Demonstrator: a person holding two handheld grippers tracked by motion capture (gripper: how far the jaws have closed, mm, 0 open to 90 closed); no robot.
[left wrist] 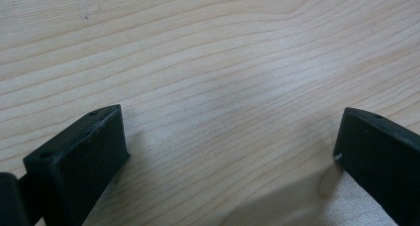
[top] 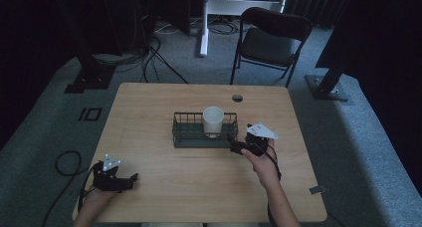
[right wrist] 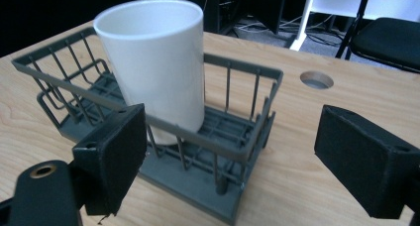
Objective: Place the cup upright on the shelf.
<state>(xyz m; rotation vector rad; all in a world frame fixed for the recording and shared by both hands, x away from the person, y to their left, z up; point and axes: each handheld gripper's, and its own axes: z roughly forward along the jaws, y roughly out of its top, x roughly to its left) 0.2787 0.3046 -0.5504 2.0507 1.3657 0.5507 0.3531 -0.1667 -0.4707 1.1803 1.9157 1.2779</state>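
- Standing upright in the basket [top: 181,132], the cup [top: 213,120] sat untouched.
- Right gripper [top: 239,147] hovered beside the basket, jaws apart.
- Left gripper [top: 130,179] rested near the table [top: 149,102] edge, jaws apart.

A light wooden table [top: 164,182] carries a dark wire basket [top: 185,135] near its centre, with a round cable hole [top: 237,98] at one o'clock.
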